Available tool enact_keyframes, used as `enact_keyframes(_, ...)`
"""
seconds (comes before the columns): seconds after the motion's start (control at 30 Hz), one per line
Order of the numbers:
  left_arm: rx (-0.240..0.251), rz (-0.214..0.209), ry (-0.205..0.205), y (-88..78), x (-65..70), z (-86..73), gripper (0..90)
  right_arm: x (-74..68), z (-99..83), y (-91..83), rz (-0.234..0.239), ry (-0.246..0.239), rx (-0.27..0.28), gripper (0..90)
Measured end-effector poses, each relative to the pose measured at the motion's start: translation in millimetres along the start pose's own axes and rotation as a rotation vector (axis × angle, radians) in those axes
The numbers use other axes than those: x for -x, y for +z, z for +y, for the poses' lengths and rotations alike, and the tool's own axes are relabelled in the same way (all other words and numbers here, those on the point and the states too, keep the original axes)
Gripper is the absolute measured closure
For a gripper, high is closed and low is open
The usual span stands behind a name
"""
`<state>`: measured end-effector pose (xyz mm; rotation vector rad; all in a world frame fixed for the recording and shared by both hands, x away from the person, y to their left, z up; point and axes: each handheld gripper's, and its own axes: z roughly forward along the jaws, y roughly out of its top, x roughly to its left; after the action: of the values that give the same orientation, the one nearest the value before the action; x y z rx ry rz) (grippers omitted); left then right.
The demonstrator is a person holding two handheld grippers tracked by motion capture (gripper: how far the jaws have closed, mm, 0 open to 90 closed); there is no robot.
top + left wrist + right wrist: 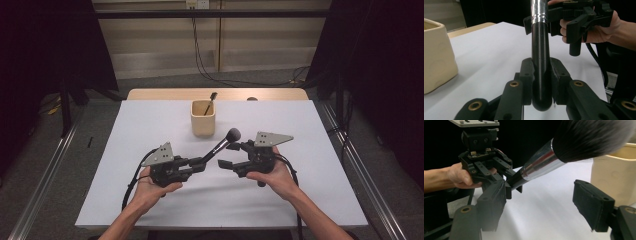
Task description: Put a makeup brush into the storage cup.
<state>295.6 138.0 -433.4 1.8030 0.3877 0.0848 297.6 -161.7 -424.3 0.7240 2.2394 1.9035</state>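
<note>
Black-handled makeup brush [218, 146] with a chrome ferrule and dark bristle head sits clamped by its handle end between your left gripper's [199, 163] jaws, slanting up above the white surface [150, 125]. Your right gripper's [229, 155] jaws stand apart around the bristle end, not pressing it. Beyond both, a cream square ceramic cup [203, 119] holds a thin dark brush [210, 102].

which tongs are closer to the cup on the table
Right. The right tongs sit just below the cup, open around the brush head. The left tongs sit a little lower, gripping its handle.
</note>
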Motion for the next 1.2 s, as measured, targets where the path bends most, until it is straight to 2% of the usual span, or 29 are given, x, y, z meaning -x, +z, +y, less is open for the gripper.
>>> enact_keyframes(0.27, -0.005, -0.002, 0.005, 0.0, 0.0, 0.0, 74.6, -0.5, 1.7, 3.2, 0.023, 0.029, 0.026, 34.7)
enact_keyframes(0.47, -0.011, -0.006, 0.01, 1.3, -0.1, -0.4, 74.6, -0.3, 2.1, 3.3, 0.042, 0.035, 0.033, 44.7)
enact_keyframes(0.67, -0.017, -0.014, 0.017, 4.2, 0.8, -0.5, 74.6, 1.3, 1.6, 3.4, 0.044, 0.049, 0.041, 46.5)
enact_keyframes(0.8, -0.02, -0.017, 0.019, 5.5, 1.6, -0.7, 74.6, 0.5, 2.1, 2.3, 0.059, 0.052, 0.049, 52.7)
enact_keyframes(1.0, -0.022, -0.021, 0.019, 6.5, 2.4, -1.2, 74.6, 1.2, 2.7, 1.1, 0.061, 0.064, 0.06, 57.3)
enact_keyframes(1.2, -0.032, -0.021, 0.022, 8.2, 1.9, -2.6, 74.5, 2.1, 2.4, 1.9, 0.063, 0.077, 0.064, 58.2)
